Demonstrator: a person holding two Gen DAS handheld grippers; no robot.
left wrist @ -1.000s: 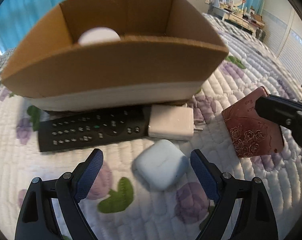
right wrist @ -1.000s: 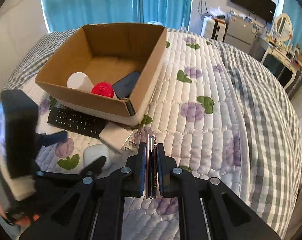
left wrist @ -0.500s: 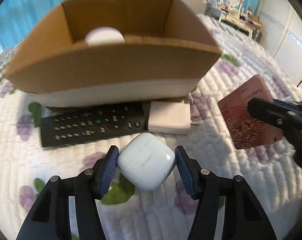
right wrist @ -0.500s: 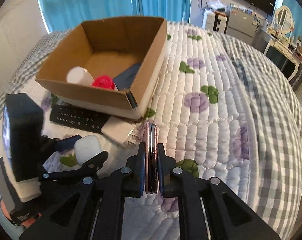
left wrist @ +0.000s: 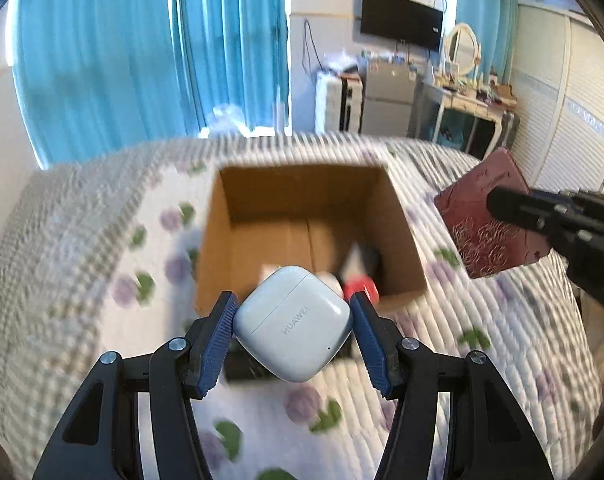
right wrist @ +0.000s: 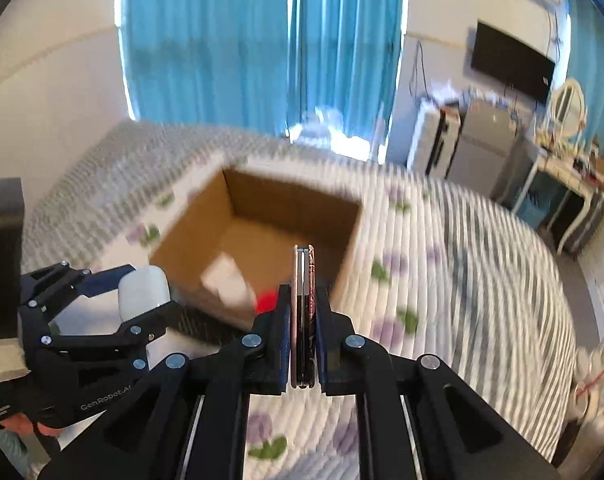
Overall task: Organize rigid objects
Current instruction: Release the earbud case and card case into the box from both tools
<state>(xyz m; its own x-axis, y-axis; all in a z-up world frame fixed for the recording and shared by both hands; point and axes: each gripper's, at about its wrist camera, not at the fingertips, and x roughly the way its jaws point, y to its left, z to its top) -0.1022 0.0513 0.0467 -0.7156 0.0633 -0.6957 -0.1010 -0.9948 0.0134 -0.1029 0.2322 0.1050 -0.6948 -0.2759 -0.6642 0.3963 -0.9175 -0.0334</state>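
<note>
My left gripper [left wrist: 293,316] is shut on a white earbud case [left wrist: 292,322] and holds it in the air above the near edge of an open cardboard box [left wrist: 262,196]. My right gripper [right wrist: 303,300] is shut on a thin maroon phone in an embossed case [right wrist: 303,276], held edge-on above the box's [right wrist: 262,192] near right side. The phone [left wrist: 490,220] and the right gripper [left wrist: 498,202] also show at the right of the left wrist view. The left gripper [right wrist: 114,280] and case [right wrist: 142,292] show at the left of the right wrist view. A white object [right wrist: 226,276] and a red one [right wrist: 268,302] lie in the box.
The box sits on a quilted bed cover with purple and green flowers [left wrist: 482,320]. A black remote [left wrist: 242,364] lies partly hidden under the earbud case, in front of the box. Blue curtains [left wrist: 142,48], a TV and furniture stand beyond the bed.
The left gripper closed on the earbud case and lifted it from the quilt up over the box. The right gripper rose with the phone. Both views are motion-blurred.
</note>
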